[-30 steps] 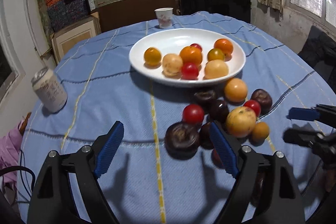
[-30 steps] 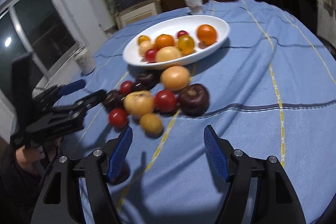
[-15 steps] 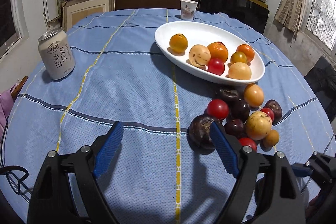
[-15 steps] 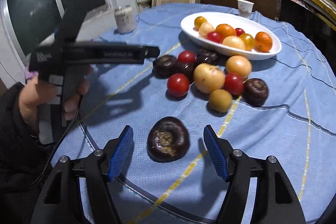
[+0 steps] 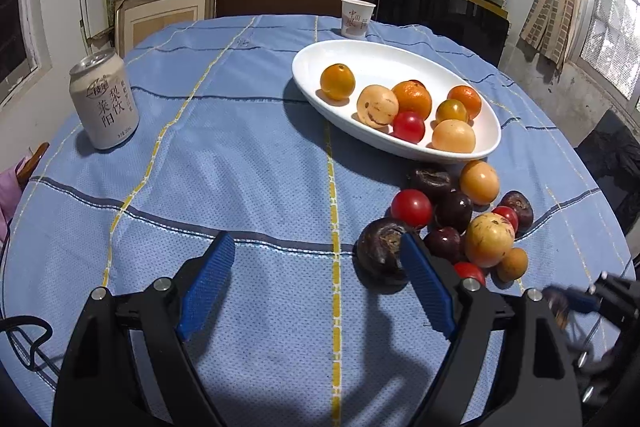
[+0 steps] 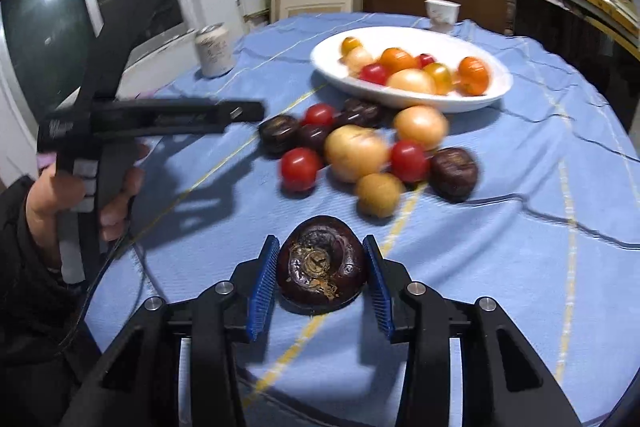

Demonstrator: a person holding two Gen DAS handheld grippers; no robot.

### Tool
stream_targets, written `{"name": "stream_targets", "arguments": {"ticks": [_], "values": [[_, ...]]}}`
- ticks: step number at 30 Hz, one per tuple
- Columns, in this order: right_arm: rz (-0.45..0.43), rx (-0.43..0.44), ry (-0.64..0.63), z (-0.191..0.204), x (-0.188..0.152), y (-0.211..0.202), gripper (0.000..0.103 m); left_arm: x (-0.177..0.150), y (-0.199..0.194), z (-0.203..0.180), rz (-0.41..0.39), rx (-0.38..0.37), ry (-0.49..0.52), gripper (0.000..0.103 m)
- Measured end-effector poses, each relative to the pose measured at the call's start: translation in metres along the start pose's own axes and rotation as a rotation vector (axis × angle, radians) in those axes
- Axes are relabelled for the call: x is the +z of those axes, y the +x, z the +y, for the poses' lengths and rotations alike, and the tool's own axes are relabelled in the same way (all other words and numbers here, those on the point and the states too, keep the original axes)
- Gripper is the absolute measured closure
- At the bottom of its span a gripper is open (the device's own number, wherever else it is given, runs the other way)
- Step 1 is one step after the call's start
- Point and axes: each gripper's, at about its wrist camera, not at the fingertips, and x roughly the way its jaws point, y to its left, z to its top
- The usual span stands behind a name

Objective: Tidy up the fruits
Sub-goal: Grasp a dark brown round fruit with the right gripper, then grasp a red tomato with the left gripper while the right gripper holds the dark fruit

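A white oval plate (image 5: 380, 59) (image 6: 400, 103) holds several orange, yellow and red fruits. Beside it on the blue cloth lies a loose pile of fruits (image 5: 460, 211) (image 6: 356, 151), dark purple, red and yellow. One dark purple fruit (image 6: 322, 267) sits apart from the pile, between the blue pads of my right gripper (image 6: 320, 243). Its jaws are closing and both pads touch the fruit's sides. My left gripper (image 5: 316, 241) stands open over bare cloth, its right finger just in front of another dark fruit (image 5: 380, 251). A hand holds the left gripper (image 6: 256, 113) at the left of the pile.
A pale drink can (image 5: 104, 99) (image 6: 214, 51) stands at the table's left side. A paper cup (image 5: 357, 18) (image 6: 440, 11) stands behind the plate. Shelves, boxes and dark chairs surround the round table. The table's edge runs close under both grippers.
My right gripper has swung onto the lone dark fruit and narrowed its jaws onto it. The left wrist view rolled early on and has since held still.
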Motion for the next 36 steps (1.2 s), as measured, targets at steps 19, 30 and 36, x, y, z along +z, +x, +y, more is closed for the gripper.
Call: {"name": "stream_targets", "arguments": {"ticks": [19,30,36], "values": [[-0.006,0.046,0.154,-0.049,-0.005,0.003,0.06,-0.028,0.004,-0.089,0.099,-0.08,0.267,0.053],[-0.001,0.048,0.154,-0.049,-0.005,0.003,0.059,-0.026,0.007,-0.098,0.088,-0.074,0.262,0.039],[0.0,0.048,0.154,-0.049,-0.005,0.003,0.059,-0.027,0.009,-0.098,0.1,-0.082,0.264,0.039]]}}
